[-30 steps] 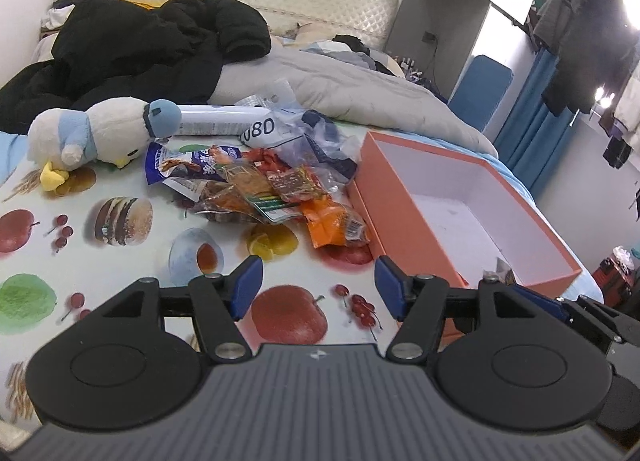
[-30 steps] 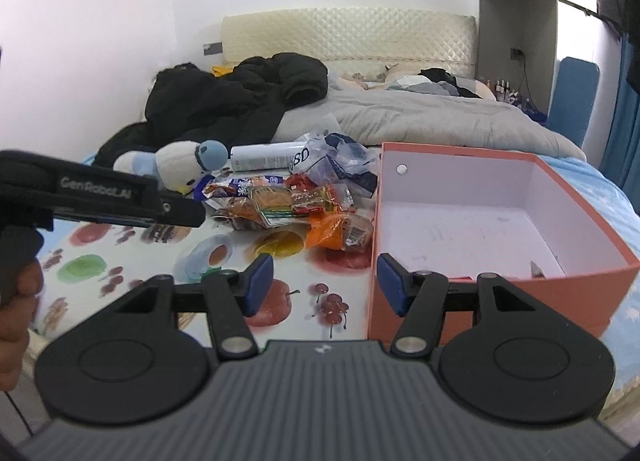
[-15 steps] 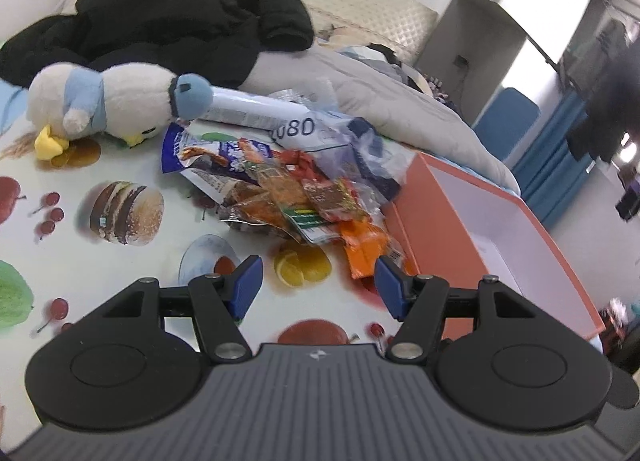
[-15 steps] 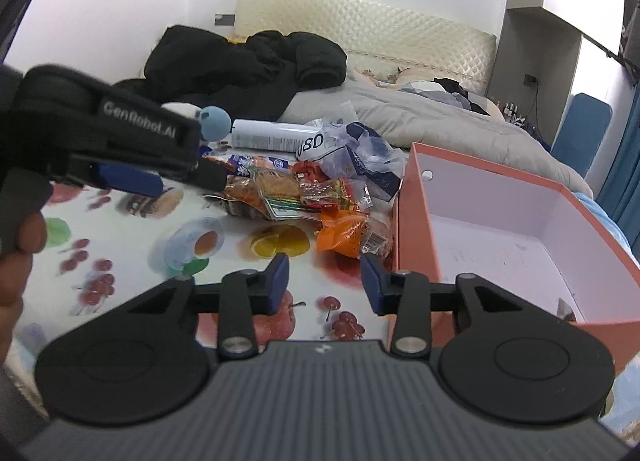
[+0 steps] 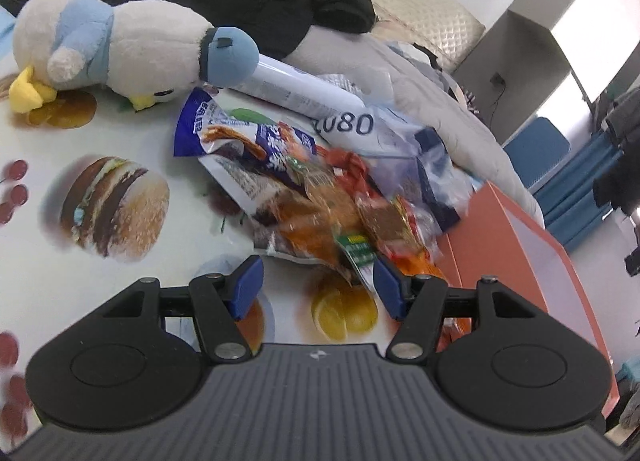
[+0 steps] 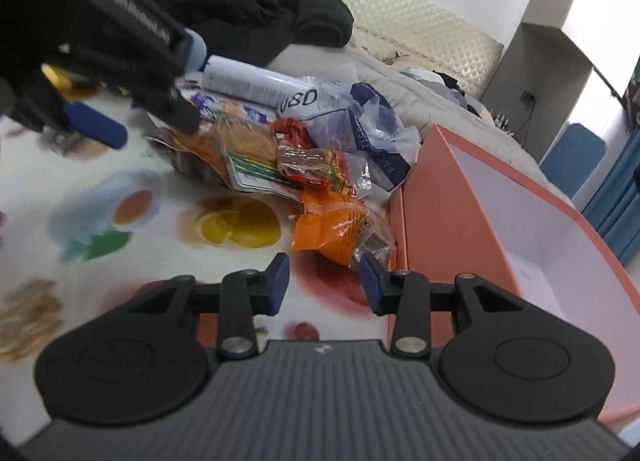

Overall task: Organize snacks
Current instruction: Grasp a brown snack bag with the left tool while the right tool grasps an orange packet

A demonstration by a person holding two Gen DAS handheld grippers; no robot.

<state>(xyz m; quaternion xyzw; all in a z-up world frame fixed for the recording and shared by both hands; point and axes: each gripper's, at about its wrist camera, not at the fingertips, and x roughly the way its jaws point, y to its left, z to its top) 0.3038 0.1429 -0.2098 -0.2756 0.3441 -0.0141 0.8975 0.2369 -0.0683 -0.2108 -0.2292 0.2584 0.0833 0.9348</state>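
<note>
Left wrist view: the left hand-held gripper point(image 5: 316, 287) tilts down over the fruit-print bed cover point(image 5: 48, 221), fingers apart and empty, just short of the snack pile point(image 5: 304, 197) beside the orange box point(image 5: 512, 245).

Right wrist view: the right hand-held gripper point(image 6: 324, 281) angles down, fingers apart with nothing between them, near the orange snack packet point(image 6: 332, 229) against the box.

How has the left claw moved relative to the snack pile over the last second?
Yes: the left claw has closed in on the snack pile, which now lies just ahead of it, beside the orange box.
</note>
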